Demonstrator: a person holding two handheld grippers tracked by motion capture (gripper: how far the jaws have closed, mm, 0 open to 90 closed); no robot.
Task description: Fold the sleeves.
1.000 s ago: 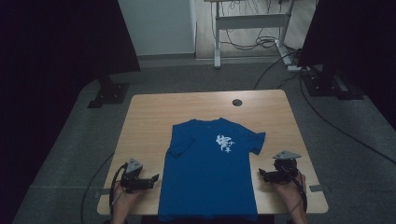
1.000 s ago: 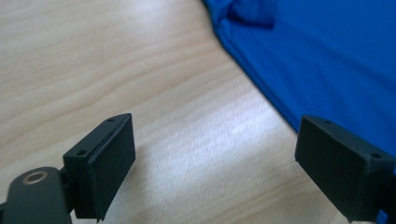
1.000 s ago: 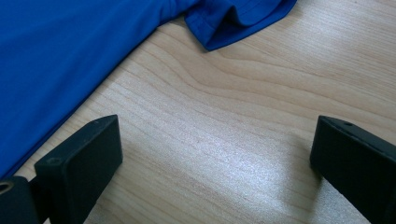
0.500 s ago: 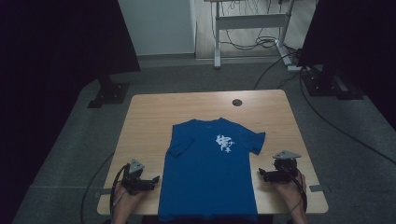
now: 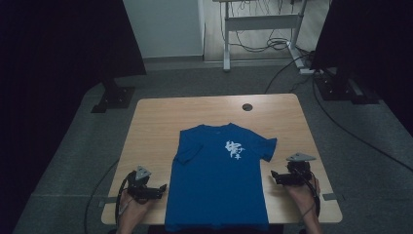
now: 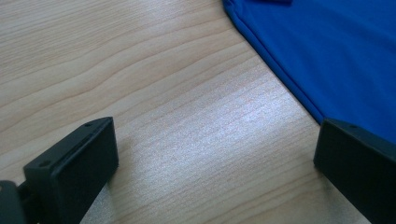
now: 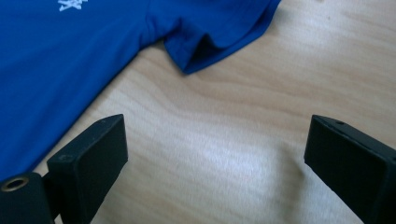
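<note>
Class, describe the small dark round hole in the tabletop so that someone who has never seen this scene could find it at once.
Start at the wooden table with the blue T-shirt spread flat on it. Look past the shirt's collar toward the far edge, slightly right of the middle: there sits the hole. It is the one dark round spot on the bare pale wood, apart from the shirt.

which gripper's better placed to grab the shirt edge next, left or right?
Left, probably. The left gripper sits almost at the blue T-shirt side hem, jaws open, just been opening, nothing between them. The right gripper is also open, with a bit more bare table before the cloth.
</note>
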